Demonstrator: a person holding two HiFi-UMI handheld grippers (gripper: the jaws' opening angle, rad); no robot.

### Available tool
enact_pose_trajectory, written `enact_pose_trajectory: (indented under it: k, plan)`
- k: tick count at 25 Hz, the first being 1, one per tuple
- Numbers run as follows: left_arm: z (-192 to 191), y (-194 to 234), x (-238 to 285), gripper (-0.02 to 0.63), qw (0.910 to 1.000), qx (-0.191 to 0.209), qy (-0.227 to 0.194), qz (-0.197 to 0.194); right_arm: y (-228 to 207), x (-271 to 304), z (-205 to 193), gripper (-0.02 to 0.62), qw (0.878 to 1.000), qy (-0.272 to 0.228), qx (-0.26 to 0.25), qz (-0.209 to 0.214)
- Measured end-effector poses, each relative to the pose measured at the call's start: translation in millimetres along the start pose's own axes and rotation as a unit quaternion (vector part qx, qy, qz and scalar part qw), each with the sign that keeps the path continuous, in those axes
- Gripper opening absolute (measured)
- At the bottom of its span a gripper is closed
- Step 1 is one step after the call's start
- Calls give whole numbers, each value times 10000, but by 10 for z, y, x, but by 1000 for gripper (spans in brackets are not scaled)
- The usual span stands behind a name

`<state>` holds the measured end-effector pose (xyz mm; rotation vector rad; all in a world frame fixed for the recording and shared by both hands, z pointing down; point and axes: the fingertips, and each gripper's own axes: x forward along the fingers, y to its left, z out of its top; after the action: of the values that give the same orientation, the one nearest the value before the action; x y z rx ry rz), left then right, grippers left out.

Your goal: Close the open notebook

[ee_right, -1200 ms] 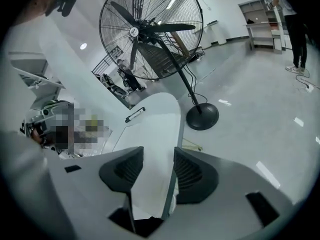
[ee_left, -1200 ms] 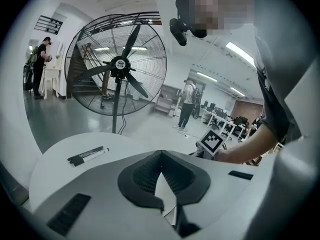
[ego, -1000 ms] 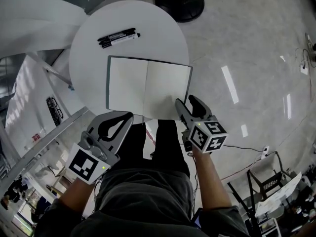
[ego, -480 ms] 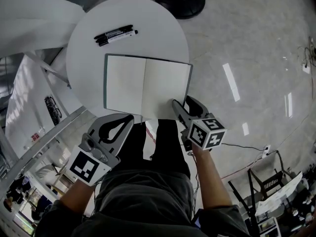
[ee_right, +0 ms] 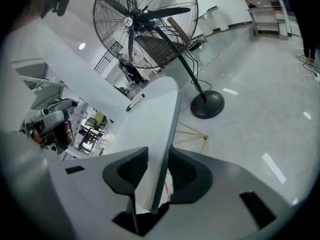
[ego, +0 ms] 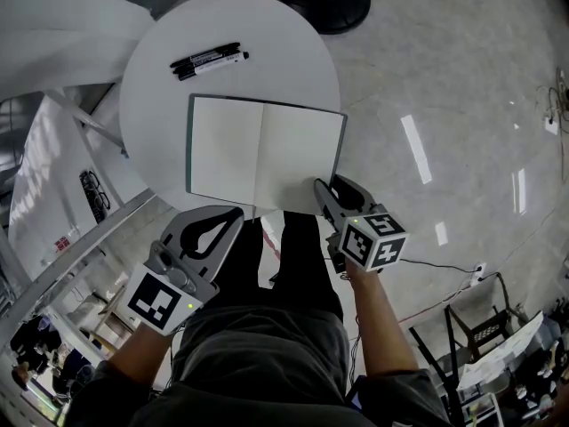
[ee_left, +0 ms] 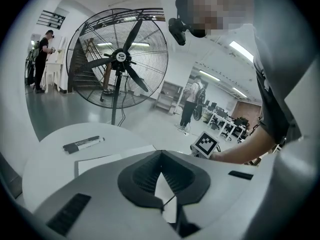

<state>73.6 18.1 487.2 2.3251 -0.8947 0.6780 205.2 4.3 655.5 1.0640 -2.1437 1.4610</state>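
While the right gripper (ego: 331, 187) is closing its jaws on the right edge of the open notebook (ego: 265, 157), the left gripper (ego: 233, 213) is shut tight on nothing.
The notebook lies flat on the round white table (ego: 293, 60). It looks light, with a thin stiff cover and floppy pages, so that edge seems a good place to pinch.

The notebook (ego: 265, 154) lies open and flat on the near side of the round white surface (ego: 293, 60). Both exposed pages are blank white, and a dark cover shows as a thin border round them. The centre fold runs from near edge to far edge. The near right corner projects past the surface rim.
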Motion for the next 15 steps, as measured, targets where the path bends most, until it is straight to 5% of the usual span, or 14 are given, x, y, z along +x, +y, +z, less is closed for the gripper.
enact_pose_trajectory:
  k: [15]
  plan:
    - [112, 39, -202, 15, 9996, 62, -271, -50, 212, -195, 124, 71, 9992, -251, -192, -240]
